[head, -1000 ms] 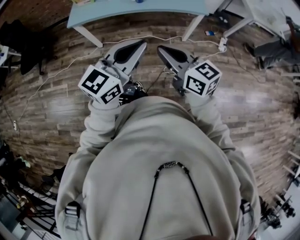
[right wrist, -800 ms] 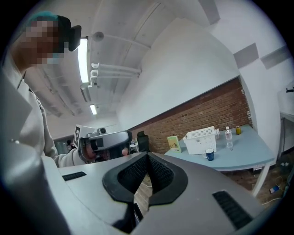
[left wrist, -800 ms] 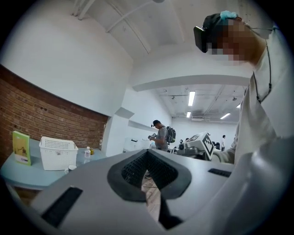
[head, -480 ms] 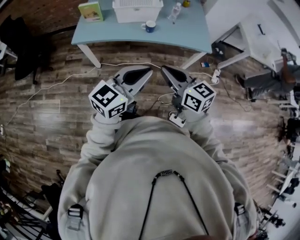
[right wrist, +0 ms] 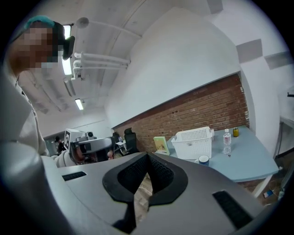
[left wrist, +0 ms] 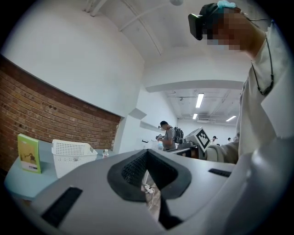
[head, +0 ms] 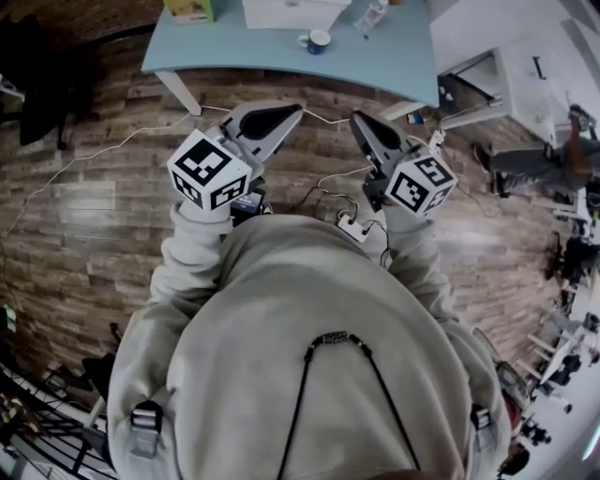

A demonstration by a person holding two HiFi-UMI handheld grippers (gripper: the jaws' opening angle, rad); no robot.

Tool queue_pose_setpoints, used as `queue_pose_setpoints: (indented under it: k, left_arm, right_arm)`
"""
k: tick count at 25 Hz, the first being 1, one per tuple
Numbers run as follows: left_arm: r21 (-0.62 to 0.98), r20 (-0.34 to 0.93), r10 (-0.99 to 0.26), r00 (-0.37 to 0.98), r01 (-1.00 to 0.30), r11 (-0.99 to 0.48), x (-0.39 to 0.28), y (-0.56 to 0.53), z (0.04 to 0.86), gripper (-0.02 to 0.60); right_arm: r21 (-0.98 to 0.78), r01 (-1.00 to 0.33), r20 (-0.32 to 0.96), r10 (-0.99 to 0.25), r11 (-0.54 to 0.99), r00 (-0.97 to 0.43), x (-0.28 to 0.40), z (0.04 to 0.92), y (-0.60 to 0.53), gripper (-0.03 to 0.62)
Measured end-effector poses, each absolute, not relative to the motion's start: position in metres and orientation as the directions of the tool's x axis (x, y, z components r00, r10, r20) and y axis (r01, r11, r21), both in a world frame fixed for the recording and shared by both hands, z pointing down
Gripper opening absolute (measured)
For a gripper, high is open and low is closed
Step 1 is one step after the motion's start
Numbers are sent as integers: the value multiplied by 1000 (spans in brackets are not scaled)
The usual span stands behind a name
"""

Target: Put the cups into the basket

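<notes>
A white-rimmed blue cup (head: 317,40) stands on the light blue table (head: 394,66) at the top of the head view, just right of the white perforated basket (head: 291,11). The right gripper view shows the same cup (right wrist: 203,160) in front of the basket (right wrist: 195,143). My left gripper (head: 298,111) and right gripper (head: 356,117) are held side by side over the wooden floor, short of the table's near edge. Both are shut with nothing between their jaws, as the left gripper (left wrist: 147,151) and right gripper (right wrist: 148,154) show in their own views. The basket (left wrist: 71,156) appears in the left gripper view; the cup does not.
A green book (head: 190,7) and a clear bottle (head: 372,14) also stand on the table. A power strip (head: 354,227) and white cables lie on the floor by my feet. White desks (head: 525,66) stand at the right, a dark chair (head: 37,84) at the left.
I have moved toward the blue table with both grippers carried ahead of me. The basket, cup, book and bottle have come into the head view. The jaws stayed closed.
</notes>
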State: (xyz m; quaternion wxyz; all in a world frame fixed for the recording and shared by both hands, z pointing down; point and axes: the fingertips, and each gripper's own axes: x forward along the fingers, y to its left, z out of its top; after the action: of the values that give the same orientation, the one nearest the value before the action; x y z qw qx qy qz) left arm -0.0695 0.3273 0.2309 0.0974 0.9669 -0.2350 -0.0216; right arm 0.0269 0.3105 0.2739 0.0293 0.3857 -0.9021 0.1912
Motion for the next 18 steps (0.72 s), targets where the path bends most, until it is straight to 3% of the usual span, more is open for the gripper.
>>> queue_pose_setpoints:
  k: [18]
  left_arm:
    - [240, 29, -549, 835, -539, -807, -107, 283, 255, -3]
  right_arm:
    - [-351, -642, 225, -604, 682, -765, -10, 296, 254, 12]
